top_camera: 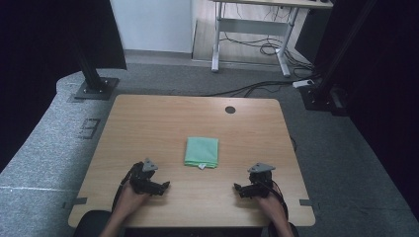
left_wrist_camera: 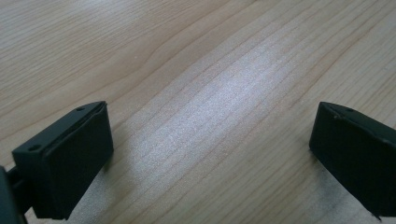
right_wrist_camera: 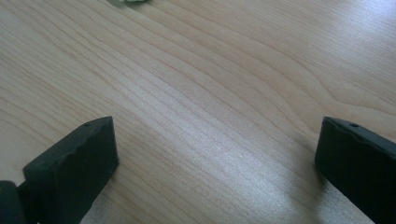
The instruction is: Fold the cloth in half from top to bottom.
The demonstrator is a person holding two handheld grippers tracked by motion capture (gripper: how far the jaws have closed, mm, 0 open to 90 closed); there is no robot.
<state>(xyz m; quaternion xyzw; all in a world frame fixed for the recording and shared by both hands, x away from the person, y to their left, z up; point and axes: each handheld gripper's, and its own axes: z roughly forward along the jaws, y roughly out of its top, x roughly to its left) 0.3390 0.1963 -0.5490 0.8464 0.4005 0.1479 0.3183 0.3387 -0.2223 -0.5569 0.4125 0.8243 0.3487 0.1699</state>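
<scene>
**A:** Where is the cloth, and in what condition?

**B:** The green cloth (top_camera: 201,152) lies folded into a neat rectangle at the middle of the table (top_camera: 148,123), flat, with a small white tag at its near edge. In the right gripper view a sliver of the same cloth (right_wrist_camera: 127,2) shows at the top edge, well ahead of the jaws.

**A:** And the tongs on either side?

**B:** The left gripper (top_camera: 165,185) rests low over the near part of the table, left of the cloth and apart from it. Its own view shows the gripper (left_wrist_camera: 210,154) with jaws spread wide, bare wood between them, grasping nothing. The right gripper (top_camera: 238,187) sits on the opposite side, likewise apart from the cloth; seen in its own view (right_wrist_camera: 215,158), it too is released, with bare wood between the jaws.

**A:** What else is on the surface?

**B:** A dark round cable hole (top_camera: 230,109) near the far edge, beyond the cloth.

**A:** How far along is the work?

**B:** Judged from this layout, either the folding is complete and both grippers have let go, or the cloth awaits handling. No corner is lifted and neither gripper touches the fabric. Which end of the job this is cannot be told; if any remains, it begins with a reach inward to the cloth's near edge.
</scene>
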